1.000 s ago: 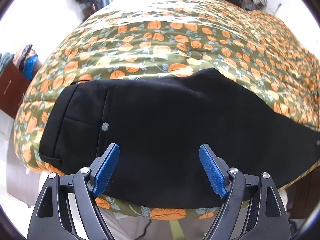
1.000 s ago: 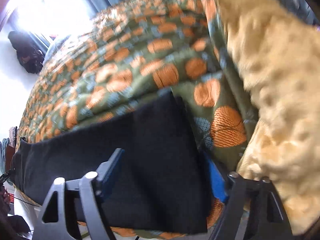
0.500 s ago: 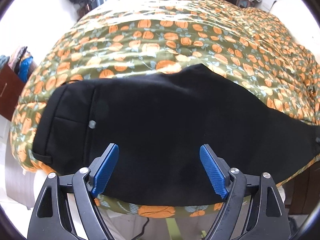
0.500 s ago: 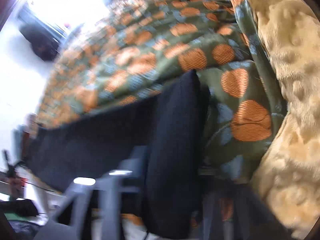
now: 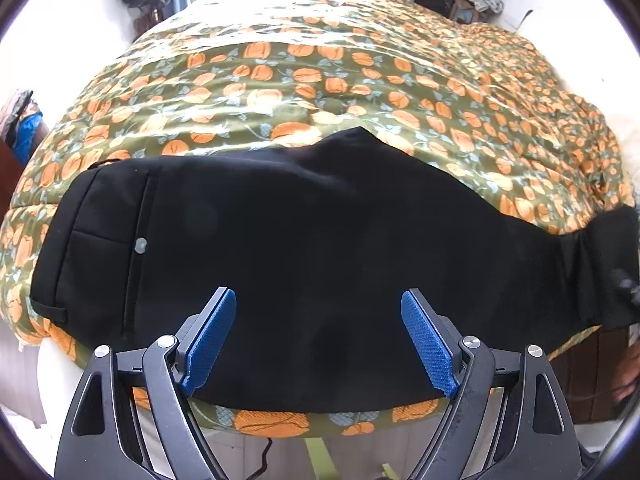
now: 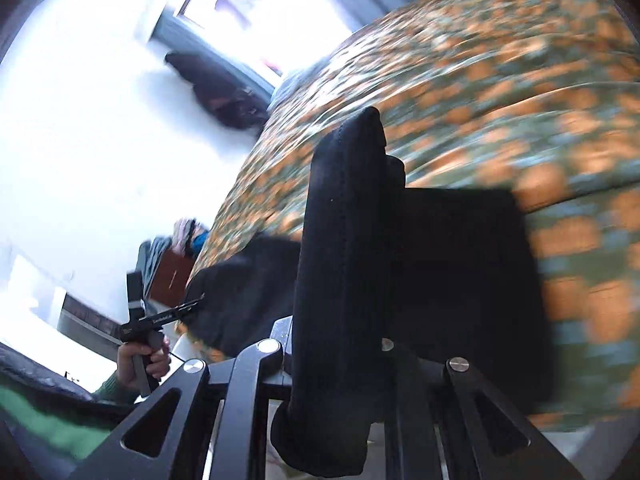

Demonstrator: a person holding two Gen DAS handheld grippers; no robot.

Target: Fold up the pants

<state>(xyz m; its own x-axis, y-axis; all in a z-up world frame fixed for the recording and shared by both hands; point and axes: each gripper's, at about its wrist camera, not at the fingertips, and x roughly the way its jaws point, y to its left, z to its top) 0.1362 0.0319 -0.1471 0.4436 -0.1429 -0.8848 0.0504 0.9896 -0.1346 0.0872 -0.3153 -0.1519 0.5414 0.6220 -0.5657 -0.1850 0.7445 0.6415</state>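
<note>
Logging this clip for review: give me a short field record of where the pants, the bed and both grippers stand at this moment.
garment: black pants lying lengthwise across the near edge of the bed
surface: pumpkin-print bedspread
waistband: at the left end, button visible
left gripper: open, over the pants, holding nothing
right gripper: shut on the pants' hem end, which is lifted off the bed
image quality: right wrist view blurred
</note>
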